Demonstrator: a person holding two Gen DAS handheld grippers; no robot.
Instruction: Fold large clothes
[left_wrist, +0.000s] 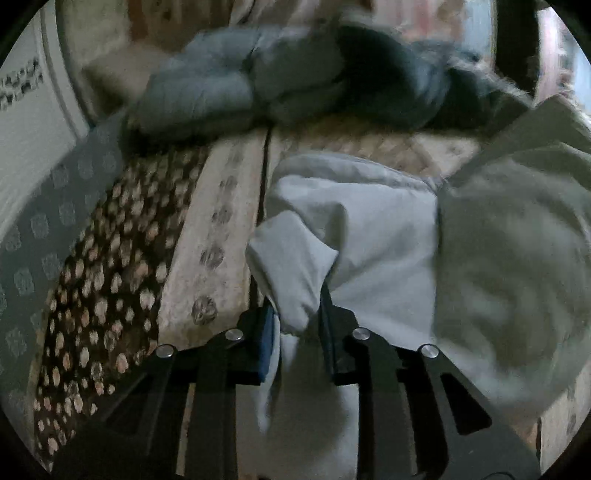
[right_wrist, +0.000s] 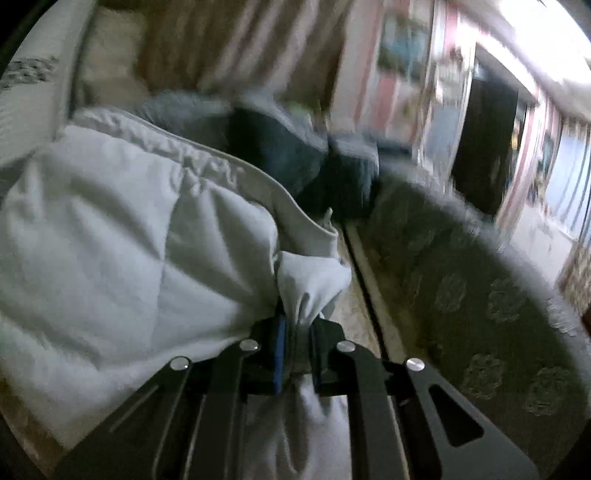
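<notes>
While both grippers pinch it, we have the pale garment bunched ahead of us over the patterned bedding.

Our left gripper (left_wrist: 297, 325) is nearly closed on a gathered fold of the pale grey-white garment (left_wrist: 369, 236), which spreads forward and to its right; our right gripper (right_wrist: 295, 343) is likewise clamped on a wad near the garment's seamed edge (right_wrist: 258, 184), cloth billowing to its left. We judge it soft, light and limp, prone to sag and slip, so corners or hems make better holds than mid-cloth. A blue-grey heap (left_wrist: 258, 85) lies beyond, on the bedspread (left_wrist: 207, 236).
</notes>
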